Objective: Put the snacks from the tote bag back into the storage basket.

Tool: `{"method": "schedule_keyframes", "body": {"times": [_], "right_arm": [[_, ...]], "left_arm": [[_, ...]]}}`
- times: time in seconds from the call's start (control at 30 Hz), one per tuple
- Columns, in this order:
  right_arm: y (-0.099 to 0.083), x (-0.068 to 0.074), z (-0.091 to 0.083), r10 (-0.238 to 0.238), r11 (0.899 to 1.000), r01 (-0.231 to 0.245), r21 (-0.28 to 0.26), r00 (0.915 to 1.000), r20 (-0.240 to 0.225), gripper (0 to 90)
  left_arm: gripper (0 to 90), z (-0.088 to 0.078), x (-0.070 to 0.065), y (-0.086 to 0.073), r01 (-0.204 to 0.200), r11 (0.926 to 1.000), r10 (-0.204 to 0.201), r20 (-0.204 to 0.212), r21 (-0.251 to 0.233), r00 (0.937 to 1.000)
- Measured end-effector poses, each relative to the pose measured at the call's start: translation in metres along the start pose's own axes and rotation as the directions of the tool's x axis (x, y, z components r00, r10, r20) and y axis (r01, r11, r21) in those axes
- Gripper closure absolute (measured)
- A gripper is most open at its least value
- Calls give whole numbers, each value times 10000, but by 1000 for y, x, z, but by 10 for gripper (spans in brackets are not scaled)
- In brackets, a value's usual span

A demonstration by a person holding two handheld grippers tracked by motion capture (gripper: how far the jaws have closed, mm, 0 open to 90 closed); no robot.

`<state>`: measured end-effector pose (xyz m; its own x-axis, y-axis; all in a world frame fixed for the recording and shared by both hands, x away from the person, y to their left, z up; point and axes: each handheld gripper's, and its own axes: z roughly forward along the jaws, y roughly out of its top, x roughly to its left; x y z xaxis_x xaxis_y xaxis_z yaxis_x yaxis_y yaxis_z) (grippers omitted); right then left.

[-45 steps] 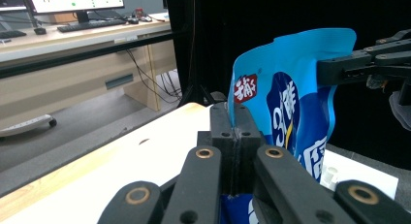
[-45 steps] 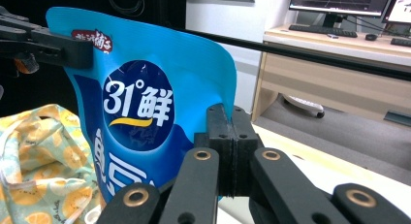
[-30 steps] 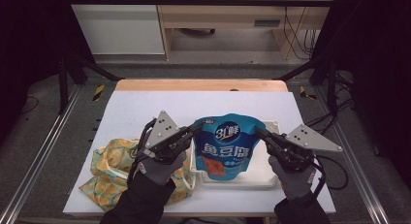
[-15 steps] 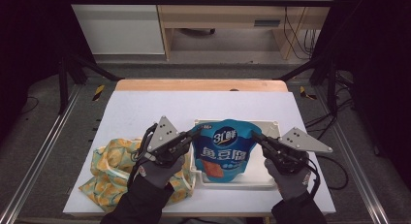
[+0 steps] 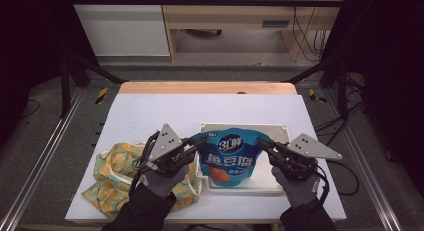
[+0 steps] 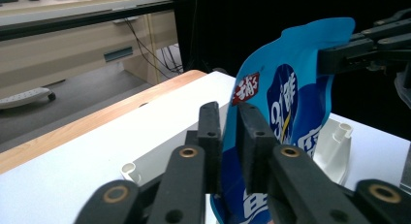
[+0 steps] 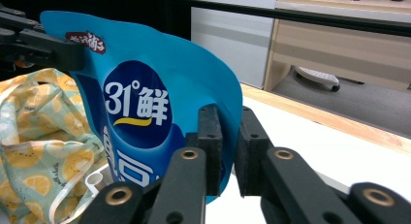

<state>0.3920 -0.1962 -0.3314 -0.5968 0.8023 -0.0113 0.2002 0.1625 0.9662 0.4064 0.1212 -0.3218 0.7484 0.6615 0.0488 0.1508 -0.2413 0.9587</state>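
Blue snack pouch point(image 5: 231, 158) lies over the white tray point(image 5: 280, 133) on the white tabletop point(image 5: 150, 111), its top corners still between the jaws on each side. Both gloved hands come in from the near edge, forearms angled inward, so the left hand-held gripper point(image 5: 196, 144) and the right hand-held gripper point(image 5: 263, 145) point toward each other across the pouch.

Both pairs of jaws have just been opening. The left gripper view shows a narrow gap between its jaws point(image 6: 228, 136), the pouch edge point(image 6: 291, 103) standing in it, apparently loose. The right gripper view shows the same on its side point(image 7: 228, 136): a slim gap, the pouch's edge point(image 7: 145, 103) inside, seemingly unpressed.

From above, a yellow lemon-print cloth bag point(image 5: 112, 171) lies beside the tray under the left hand. The right gripper view brings its white cord point(image 7: 63, 200) close; the left gripper view adds the tray's corner posts point(image 6: 341, 132).
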Motion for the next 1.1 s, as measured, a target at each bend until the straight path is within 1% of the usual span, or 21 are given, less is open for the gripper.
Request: {"method": "schedule_keyframes", "body": {"times": [0.07,0.13,0.2,0.27,0.33,0.43,0.53,0.63,0.7,0.83,0.93,1.03,1.1], "right_arm": [[0,0,0,18,10000,-18,13,10000,-3,751],[0,0,0,-40,10000,41,-39,9999,126,688],[-1,-1,-1,-113,9998,118,-161,9995,295,598],[-2,-2,-2,-130,9997,139,-215,9991,403,550],[-4,-4,-3,-68,9996,80,-268,9990,447,481],[-7,-6,-6,75,9996,-65,-284,9993,371,429],[-10,-7,-8,85,9995,-74,-306,9992,385,370],[-14,-9,-10,97,9995,-83,-302,9988,472,338],[-17,-9,-13,114,9996,-101,-268,9988,471,325],[-23,-12,-17,308,9992,-297,-251,9986,420,305],[-29,-15,-19,343,9992,-330,-236,9978,571,287],[-34,-18,-21,429,9989,-415,-227,9969,662,270],[-40,-21,-23,462,9988,-449,-204,9963,725,266]], "left_arm": [[724,-2,0,0,-22,10000,22,17,67,10000],[677,-6,1,-1,-92,9999,93,-34,119,10000],[615,-11,3,-1,-155,9997,158,-120,211,9998],[562,-18,6,-4,-252,9995,257,-259,199,9993],[500,-25,9,-7,-366,9990,377,-411,259,9984],[437,-35,14,-13,-389,9986,407,-494,363,9980],[395,-44,20,-21,-290,9984,318,-569,488,9979],[355,-54,27,-31,-146,9983,188,-761,565,9969],[340,-61,32,-38,57,9984,-6,-884,571,9961],[316,-70,42,-54,416,9978,-360,-1048,518,9938],[304,-74,48,-66,557,9966,-481,-1211,601,9915],[292,-78,53,-74,670,9950,-564,-1363,743,9891],[286,-81,56,-79,737,9948,-631,-1422,708,9878]]}}
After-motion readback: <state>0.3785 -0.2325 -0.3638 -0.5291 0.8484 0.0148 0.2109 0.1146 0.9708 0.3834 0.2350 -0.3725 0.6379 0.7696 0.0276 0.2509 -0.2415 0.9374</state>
